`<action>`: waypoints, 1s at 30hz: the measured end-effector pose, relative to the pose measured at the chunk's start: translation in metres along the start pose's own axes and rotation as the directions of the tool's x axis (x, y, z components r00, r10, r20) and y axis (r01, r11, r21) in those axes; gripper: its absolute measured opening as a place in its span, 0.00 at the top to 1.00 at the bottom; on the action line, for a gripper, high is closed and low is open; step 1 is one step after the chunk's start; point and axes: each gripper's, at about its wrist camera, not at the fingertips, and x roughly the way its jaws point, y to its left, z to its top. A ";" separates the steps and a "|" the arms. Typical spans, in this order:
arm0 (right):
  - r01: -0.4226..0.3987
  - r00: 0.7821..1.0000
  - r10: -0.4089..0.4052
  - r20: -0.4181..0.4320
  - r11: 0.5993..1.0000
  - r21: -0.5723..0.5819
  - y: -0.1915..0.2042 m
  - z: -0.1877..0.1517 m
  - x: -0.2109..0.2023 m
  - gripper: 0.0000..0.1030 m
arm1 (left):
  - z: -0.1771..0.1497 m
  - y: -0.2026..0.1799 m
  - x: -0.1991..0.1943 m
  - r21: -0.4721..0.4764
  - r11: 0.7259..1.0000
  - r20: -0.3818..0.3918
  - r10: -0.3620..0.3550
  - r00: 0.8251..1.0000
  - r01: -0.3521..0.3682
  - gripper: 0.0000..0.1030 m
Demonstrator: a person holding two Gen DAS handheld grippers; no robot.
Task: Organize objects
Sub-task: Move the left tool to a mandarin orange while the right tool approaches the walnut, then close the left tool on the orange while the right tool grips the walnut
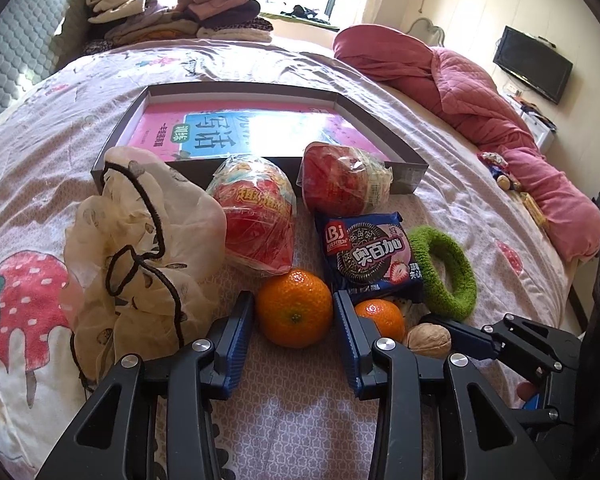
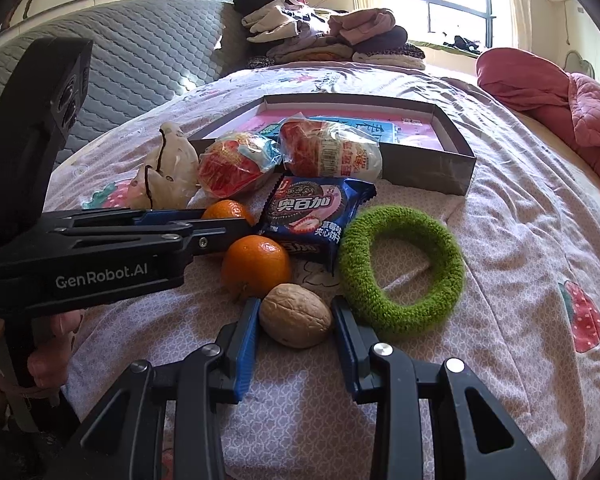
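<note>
On the bedspread, my left gripper [image 1: 293, 296] is shut on an orange [image 1: 294, 312], a blue pad against each side. In the right wrist view that gripper [image 2: 236, 220] reaches in from the left around the same orange [image 2: 228, 209]. A second orange [image 1: 380, 316] [image 2: 256, 264] lies just right of it. My right gripper [image 2: 296, 302] is shut on a walnut [image 2: 296, 316] [image 1: 428, 340] that rests on the bed. A blue cookie pack [image 1: 364, 252] [image 2: 312, 212] and a green knitted ring [image 1: 424, 256] [image 2: 396, 320] lie beyond.
A shallow grey box [image 1: 408, 172] holding a pink book [image 1: 220, 128] lies further back. Two wrapped red snack packs [image 1: 256, 220] [image 1: 340, 184] lean near it. A cream pouch with black cord [image 1: 140, 240] is at left. A pink quilt [image 1: 480, 92] lies at right, folded clothes [image 1: 172, 12] at the headboard.
</note>
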 end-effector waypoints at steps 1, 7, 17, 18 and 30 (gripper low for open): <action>-0.001 1.000 0.001 0.005 1.000 0.002 0.000 0.000 -0.001 0.65 | -0.001 -0.001 -0.001 0.002 1.000 0.002 0.001 1.000 -0.001 0.61; -0.002 1.000 0.002 0.019 1.000 0.004 0.001 0.000 -0.008 0.65 | -0.005 -0.004 -0.009 0.013 1.000 0.021 0.005 1.000 -0.005 0.61; 0.013 0.998 -0.013 0.060 1.000 -0.005 0.003 0.006 -0.023 0.65 | -0.006 -0.013 -0.034 0.025 1.000 0.075 -0.006 0.997 0.004 0.61; 0.015 0.998 -0.014 0.063 1.000 -0.007 0.003 0.006 -0.024 0.65 | -0.006 -0.014 -0.036 0.024 1.000 0.083 -0.002 0.997 0.000 0.61; 0.040 0.991 -0.040 0.130 0.999 0.003 -0.005 0.027 -0.040 0.65 | 0.008 -0.015 -0.059 0.020 1.000 0.150 -0.004 0.989 0.001 0.61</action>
